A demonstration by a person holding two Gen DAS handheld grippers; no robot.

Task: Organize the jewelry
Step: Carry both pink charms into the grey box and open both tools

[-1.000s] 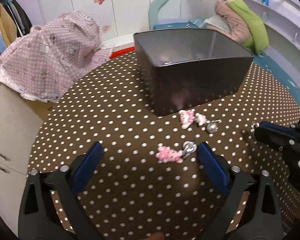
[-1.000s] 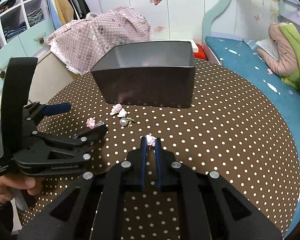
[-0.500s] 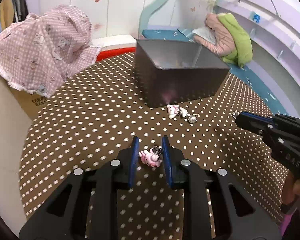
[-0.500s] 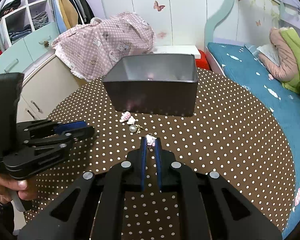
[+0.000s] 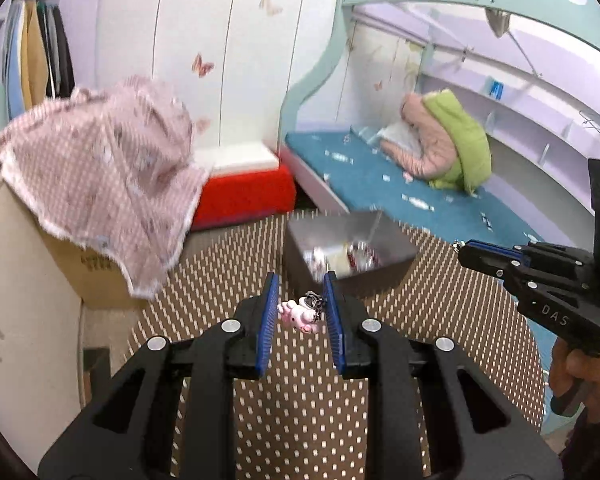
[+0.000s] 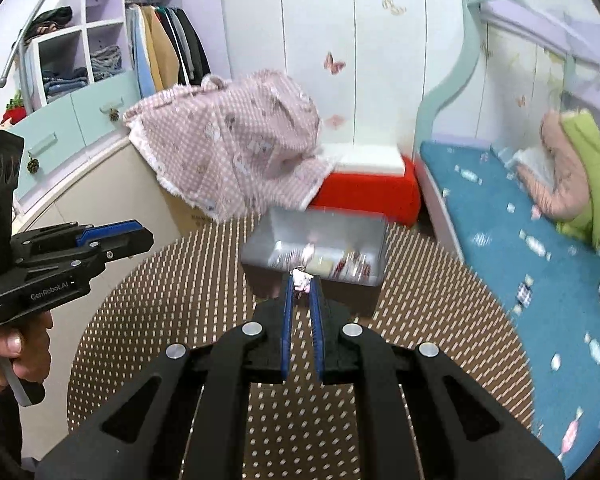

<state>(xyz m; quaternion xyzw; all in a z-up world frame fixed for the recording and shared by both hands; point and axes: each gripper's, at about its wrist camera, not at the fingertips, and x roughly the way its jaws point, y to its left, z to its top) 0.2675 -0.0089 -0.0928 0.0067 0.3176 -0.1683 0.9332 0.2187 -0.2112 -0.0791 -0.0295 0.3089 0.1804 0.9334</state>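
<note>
Left tongs (image 5: pixel 300 312) clamped on a pink charm (image 5: pixel 297 317), held above the dotted counter (image 5: pixel 300 408). Right tongs (image 6: pixel 300 300) pinched together on a small pink charm (image 6: pixel 301 280) at the tips. Grey box (image 6: pixel 320 236) just beyond, trinkets inside. Background blurred.

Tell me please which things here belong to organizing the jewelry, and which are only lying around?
For the job:
- pink charm in left gripper
- small charm in right gripper
- grey box

Lying about:
- pink cloth
- red stool
- green and pink jackets
</note>
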